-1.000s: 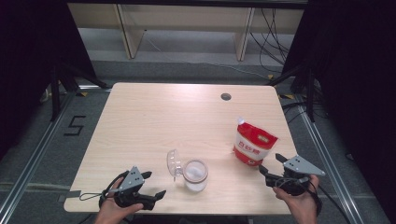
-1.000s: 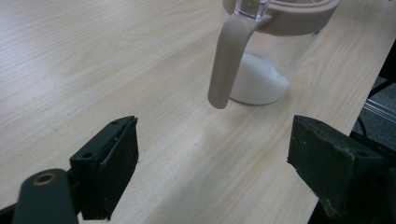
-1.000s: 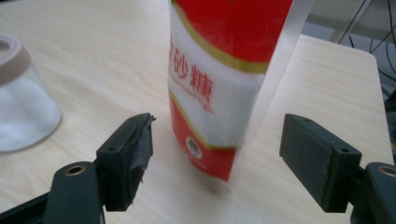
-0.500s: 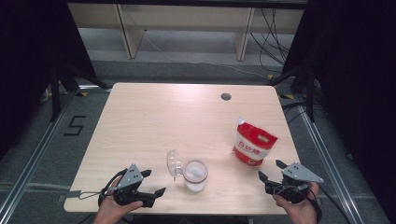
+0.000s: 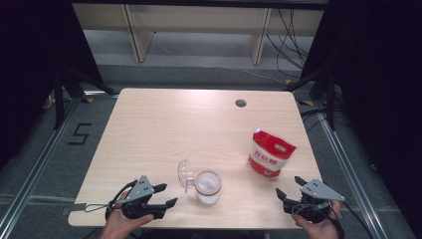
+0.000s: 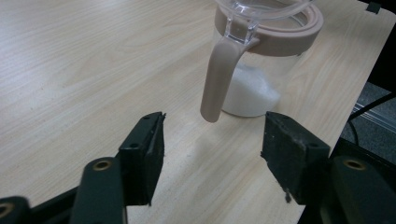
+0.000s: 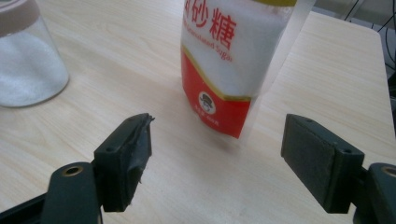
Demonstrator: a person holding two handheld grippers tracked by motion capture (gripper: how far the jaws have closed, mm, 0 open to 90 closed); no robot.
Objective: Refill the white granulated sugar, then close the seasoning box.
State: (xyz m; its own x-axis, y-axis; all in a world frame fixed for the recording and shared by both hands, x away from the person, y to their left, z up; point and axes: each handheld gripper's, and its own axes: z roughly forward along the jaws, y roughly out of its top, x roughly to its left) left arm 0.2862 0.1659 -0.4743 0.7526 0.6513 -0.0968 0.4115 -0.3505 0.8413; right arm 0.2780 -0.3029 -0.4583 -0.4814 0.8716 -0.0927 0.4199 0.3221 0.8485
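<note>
Sugar bag [image 5: 270, 153] stands upright near the table's [image 5: 159, 129] right edge, jar [image 5: 207, 186] with flipped-open lid just left of it — probably staged for pouring. Left gripper [image 5: 168, 194] has just been closing partway on nothing; right gripper [image 5: 290, 186] gapes wide, empty, facing the bag.

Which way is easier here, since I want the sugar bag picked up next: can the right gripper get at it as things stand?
Probably yes. The right gripper sits at the table's near edge with open jaws aimed at the sugar bag. In the right gripper view only bare tabletop lies between them; the jar stands off to the side.
</note>
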